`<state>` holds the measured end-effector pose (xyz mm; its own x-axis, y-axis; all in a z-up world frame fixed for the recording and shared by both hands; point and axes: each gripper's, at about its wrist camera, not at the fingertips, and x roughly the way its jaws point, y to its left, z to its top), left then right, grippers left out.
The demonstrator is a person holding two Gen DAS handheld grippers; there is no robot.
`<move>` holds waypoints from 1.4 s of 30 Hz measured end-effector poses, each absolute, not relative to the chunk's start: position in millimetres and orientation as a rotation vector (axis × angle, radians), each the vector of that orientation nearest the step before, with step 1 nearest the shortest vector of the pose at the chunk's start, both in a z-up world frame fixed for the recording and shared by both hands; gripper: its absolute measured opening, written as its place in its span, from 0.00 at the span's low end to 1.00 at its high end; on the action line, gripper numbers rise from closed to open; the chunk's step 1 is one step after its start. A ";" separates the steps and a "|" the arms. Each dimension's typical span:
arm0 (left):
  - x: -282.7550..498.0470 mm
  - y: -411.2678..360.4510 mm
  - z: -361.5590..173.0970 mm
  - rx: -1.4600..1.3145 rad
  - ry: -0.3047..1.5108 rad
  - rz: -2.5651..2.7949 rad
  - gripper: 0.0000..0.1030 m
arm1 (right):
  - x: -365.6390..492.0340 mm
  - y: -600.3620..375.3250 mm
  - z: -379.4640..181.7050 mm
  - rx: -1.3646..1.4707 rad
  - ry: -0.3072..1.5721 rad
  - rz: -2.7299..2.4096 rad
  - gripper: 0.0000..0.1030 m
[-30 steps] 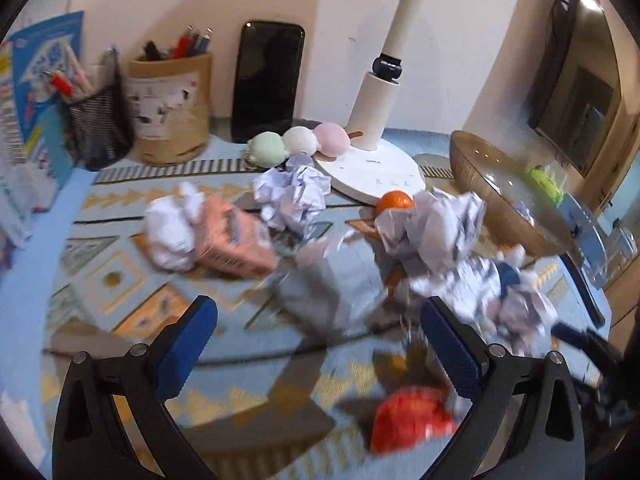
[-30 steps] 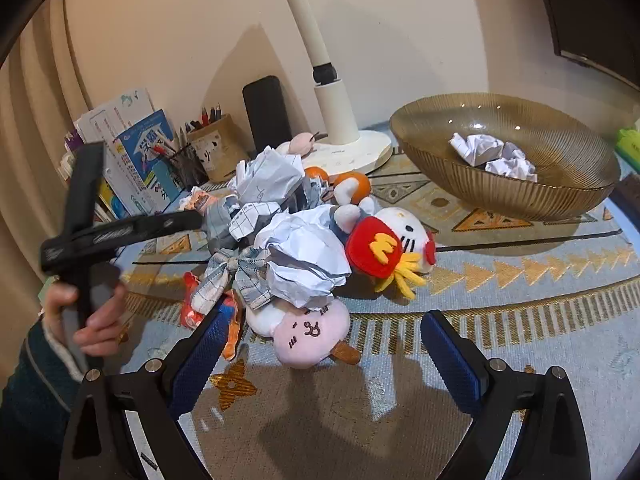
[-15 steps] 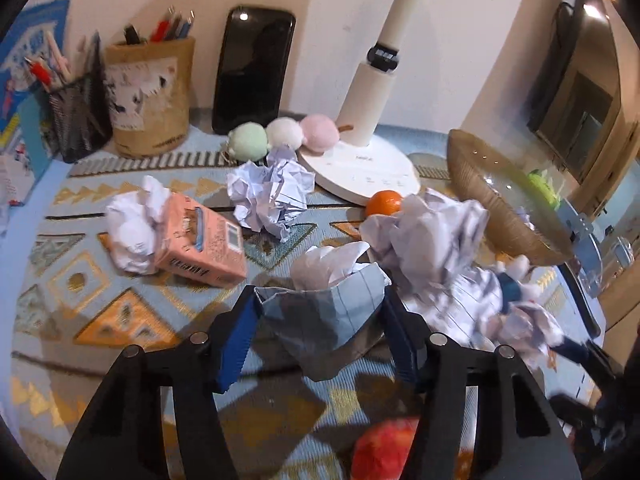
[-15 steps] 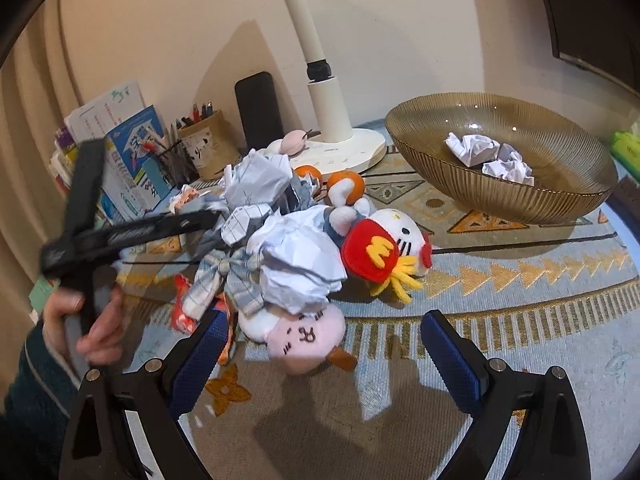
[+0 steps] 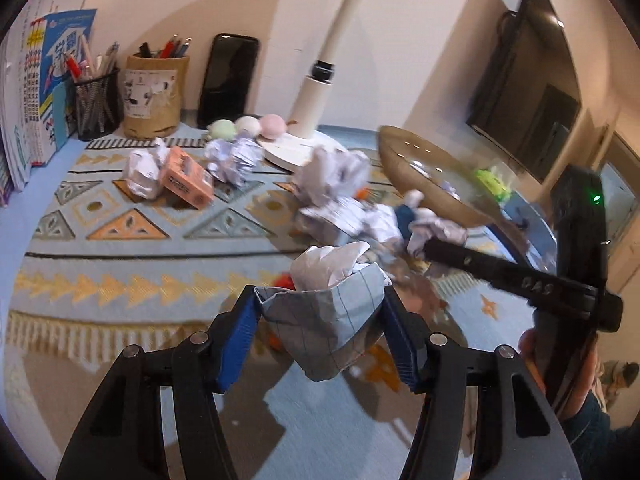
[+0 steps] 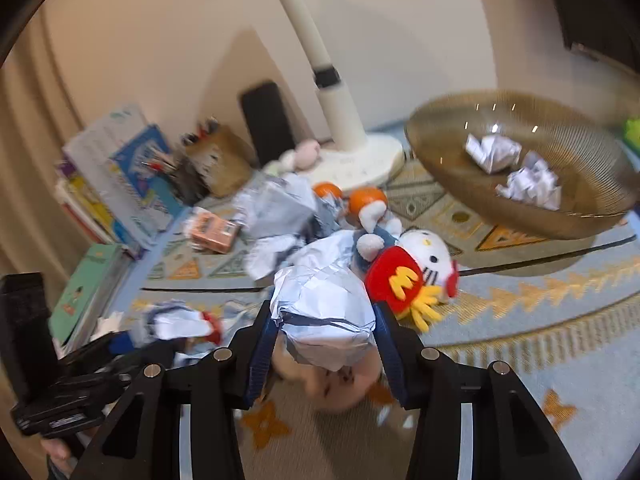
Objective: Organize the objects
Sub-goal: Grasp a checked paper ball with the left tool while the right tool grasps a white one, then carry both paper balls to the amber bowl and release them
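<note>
My left gripper [image 5: 318, 336] is shut on a crumpled ball of lined paper [image 5: 324, 320] and holds it above the patterned mat. My right gripper [image 6: 324, 340] is shut on another crumpled paper ball [image 6: 324, 316], in front of the pile of plush toys. The brown glass bowl [image 6: 568, 216] at the right holds two paper balls [image 6: 520, 168]. More crumpled paper [image 5: 232, 156] lies on the mat. In the left wrist view the other gripper [image 5: 520, 276] shows at the right edge, held by a hand.
A white cat plush with a red bow [image 6: 416, 268], two oranges [image 6: 366, 198], a pink carton [image 5: 186, 178], the lamp base [image 5: 296, 148], a dango plush [image 5: 248, 126], pen holders [image 5: 154, 92], a black phone [image 5: 228, 78] and books [image 6: 116, 176] crowd the mat [image 5: 120, 248].
My left gripper closed on a paper ball, lifted it and drew back. My right gripper moved in to the pile and shut on another paper ball.
</note>
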<state>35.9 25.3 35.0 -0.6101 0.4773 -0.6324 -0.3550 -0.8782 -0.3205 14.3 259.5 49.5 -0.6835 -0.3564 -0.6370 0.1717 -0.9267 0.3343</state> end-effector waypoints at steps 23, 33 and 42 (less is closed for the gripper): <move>81.8 69.2 2.0 -1.148 -0.148 2.438 0.66 | 65.1 295.6 8.6 1.293 -0.242 -2.557 0.66; 81.8 77.8 -6.6 -1.212 -0.137 2.426 0.76 | 55.9 284.8 6.7 1.305 -0.282 -2.511 0.66; 78.8 84.8 -6.5 -1.214 -0.110 2.445 0.65 | 49.0 293.6 6.2 1.311 -0.417 -2.527 0.63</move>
